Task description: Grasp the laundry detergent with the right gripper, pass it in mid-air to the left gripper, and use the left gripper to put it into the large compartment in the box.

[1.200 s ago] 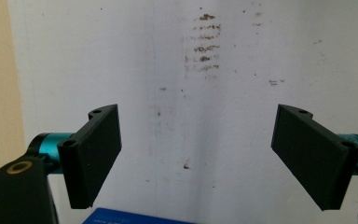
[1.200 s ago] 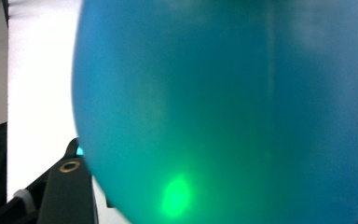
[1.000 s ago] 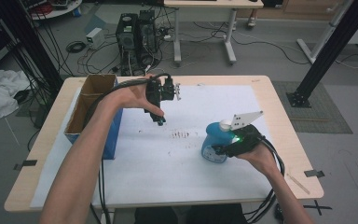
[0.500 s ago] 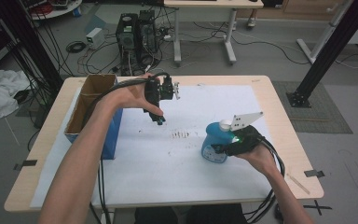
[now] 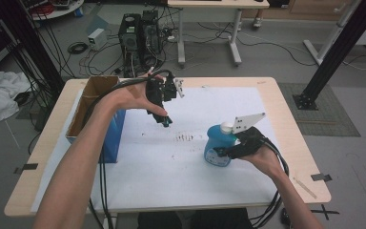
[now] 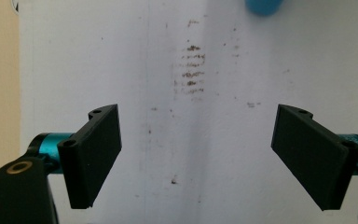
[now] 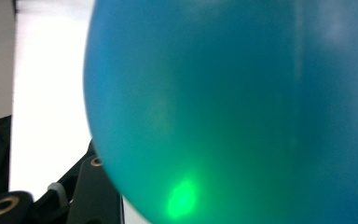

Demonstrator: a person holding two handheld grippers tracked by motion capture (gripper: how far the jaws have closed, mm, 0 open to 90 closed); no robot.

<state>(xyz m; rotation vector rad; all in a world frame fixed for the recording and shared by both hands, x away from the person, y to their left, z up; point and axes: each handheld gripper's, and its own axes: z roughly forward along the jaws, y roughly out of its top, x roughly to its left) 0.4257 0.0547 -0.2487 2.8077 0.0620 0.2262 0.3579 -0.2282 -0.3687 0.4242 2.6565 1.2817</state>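
A round blue bottle (image 5: 218, 145) with a white cap stands on the white sheet (image 5: 171, 181) at the right of the table. My right gripper (image 5: 221, 153) comes at it from the right, and its jaws are shut on the bottle's lower body. In the right gripper view the bottle (image 7: 242, 107) sits close against the camera, with one black jaw at its left side. My left gripper (image 5: 164, 121) hangs above the sheet's middle, tips down, open with nothing between them (image 6: 198, 158). Below it lie brown smear marks (image 6: 192, 70), and the bottle's edge (image 6: 263, 5) shows at the top.
An open cardboard box (image 5: 83, 107) with a blue side (image 5: 116, 133) stands at the table's left edge. The smear marks (image 5: 186, 138) lie on the sheet between the two grippers. Cables trail from both grippers over the near edge. Computers and cables sit on the floor beyond.
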